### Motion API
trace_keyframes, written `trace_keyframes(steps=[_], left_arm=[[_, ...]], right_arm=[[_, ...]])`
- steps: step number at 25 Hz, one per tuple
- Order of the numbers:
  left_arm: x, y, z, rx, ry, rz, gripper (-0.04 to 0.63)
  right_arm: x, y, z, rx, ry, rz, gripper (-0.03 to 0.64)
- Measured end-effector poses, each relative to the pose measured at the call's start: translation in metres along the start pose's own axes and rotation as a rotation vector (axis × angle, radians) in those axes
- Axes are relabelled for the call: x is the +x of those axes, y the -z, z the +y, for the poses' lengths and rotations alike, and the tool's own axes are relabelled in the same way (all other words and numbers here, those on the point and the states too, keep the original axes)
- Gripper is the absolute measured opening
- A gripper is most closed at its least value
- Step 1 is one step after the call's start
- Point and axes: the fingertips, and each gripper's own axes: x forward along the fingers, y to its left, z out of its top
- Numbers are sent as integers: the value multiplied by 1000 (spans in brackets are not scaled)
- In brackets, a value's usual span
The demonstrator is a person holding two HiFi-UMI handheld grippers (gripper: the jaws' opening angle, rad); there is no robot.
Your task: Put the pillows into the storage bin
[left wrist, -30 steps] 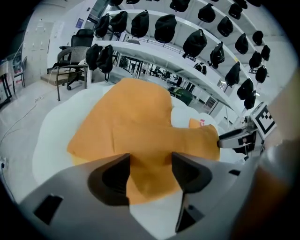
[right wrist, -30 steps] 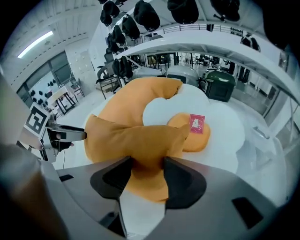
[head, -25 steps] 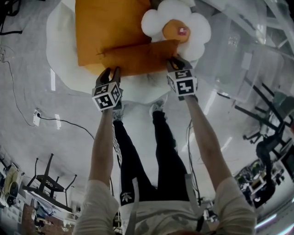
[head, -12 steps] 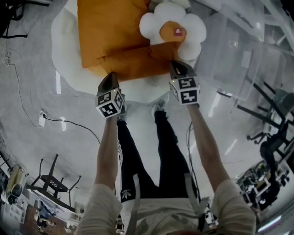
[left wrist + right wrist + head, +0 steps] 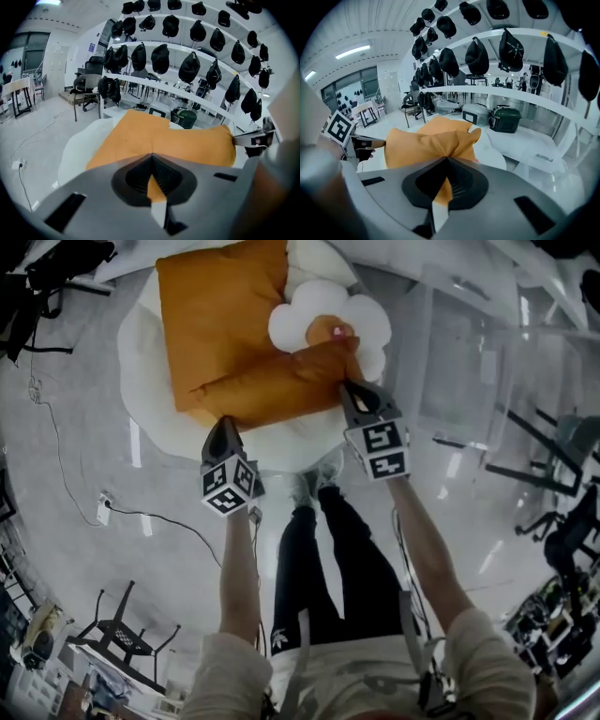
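The left gripper (image 5: 223,424) is closed tight on the near edge of the orange pillow (image 5: 225,324). In the left gripper view a strip of orange fabric sits pinched between its jaws. The right gripper (image 5: 349,390) is also closed, and it holds the same edge further to the right, where the fabric bunches into folds at its tip. The right gripper view shows the orange cloth clamped between its jaws too.

The orange pillow lies on a big round white cushion (image 5: 141,362) on the floor (image 5: 66,456). A white flower-shaped pillow (image 5: 295,322) with an orange centre rests against the right side of the orange pillow, just beyond the right gripper. The clear storage bin (image 5: 469,362) stands on the floor to the right of the white cushion. Both pillows are outside the bin.
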Motion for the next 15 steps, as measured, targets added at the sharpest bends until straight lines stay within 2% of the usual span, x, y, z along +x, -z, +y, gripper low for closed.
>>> trace_keyframes(steps=[9, 15], left_arm=[[-24, -9, -34, -5, 83, -76, 5], [-41, -23, -60, 93, 165, -113, 5]], right_arm=[[-47, 12, -21, 10, 88, -29, 11], [-80, 11, -33, 44, 161, -96, 11]])
